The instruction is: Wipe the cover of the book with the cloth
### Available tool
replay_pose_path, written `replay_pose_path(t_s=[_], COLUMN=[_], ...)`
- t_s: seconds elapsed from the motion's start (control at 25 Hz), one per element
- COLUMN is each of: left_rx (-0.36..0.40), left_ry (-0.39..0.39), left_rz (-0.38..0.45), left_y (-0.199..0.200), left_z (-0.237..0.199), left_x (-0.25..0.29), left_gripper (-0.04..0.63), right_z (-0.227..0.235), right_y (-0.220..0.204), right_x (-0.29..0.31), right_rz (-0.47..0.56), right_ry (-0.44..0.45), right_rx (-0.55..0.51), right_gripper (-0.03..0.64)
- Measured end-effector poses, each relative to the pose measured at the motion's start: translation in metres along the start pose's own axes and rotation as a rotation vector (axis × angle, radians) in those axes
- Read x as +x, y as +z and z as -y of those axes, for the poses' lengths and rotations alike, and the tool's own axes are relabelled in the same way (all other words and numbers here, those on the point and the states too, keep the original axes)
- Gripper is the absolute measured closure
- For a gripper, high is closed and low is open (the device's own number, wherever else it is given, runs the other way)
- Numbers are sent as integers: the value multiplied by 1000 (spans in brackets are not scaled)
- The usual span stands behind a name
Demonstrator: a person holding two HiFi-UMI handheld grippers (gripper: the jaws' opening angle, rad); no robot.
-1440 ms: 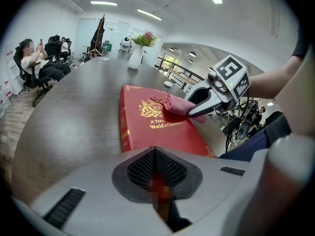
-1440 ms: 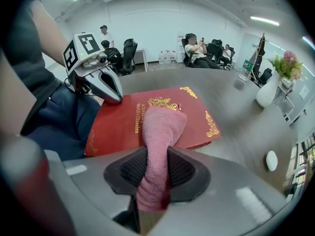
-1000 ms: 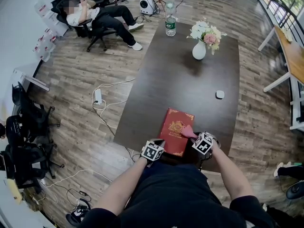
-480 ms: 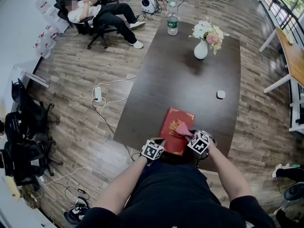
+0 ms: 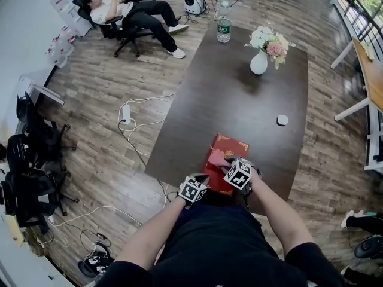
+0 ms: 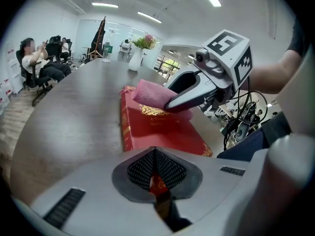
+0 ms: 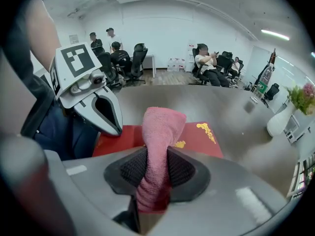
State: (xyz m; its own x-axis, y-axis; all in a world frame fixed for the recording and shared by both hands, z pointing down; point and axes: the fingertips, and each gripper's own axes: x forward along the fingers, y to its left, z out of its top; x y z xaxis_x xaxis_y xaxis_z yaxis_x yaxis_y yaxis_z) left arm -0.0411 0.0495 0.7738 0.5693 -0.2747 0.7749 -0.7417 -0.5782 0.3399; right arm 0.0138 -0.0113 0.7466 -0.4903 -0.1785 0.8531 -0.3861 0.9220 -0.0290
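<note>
Pink terry cloth (image 7: 160, 132), a plush folded wad, is clamped in the right gripper's (image 7: 157, 157) jaws and pressed on the red, gold-ornamented book (image 5: 232, 144), which lies flat at the dark wood table's (image 5: 239, 94) near edge; the left gripper (image 6: 155, 155), jaws almost together, sits at the book's near left corner, and its view alone shows the gilt spine

Your right gripper (image 5: 227, 162) is clamped on the cloth (image 7: 160, 132), forearm stretched forward. Your left gripper (image 5: 201, 178) pinches the book (image 6: 157, 127) corner, jaws nearly together.
</note>
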Motion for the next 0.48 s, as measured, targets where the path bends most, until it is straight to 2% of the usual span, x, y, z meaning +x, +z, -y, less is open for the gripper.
replay_pose_path(t_s=[0.48], left_rx=[-27], left_ry=[-3], left_rz=[3], left_y=[-3], left_z=[2], left_x=[1], left_gripper=[601], right_z=[-17], right_y=[43], right_x=[39], right_rz=[11], right_ry=[56], right_rx=[-53], right_gripper=[502])
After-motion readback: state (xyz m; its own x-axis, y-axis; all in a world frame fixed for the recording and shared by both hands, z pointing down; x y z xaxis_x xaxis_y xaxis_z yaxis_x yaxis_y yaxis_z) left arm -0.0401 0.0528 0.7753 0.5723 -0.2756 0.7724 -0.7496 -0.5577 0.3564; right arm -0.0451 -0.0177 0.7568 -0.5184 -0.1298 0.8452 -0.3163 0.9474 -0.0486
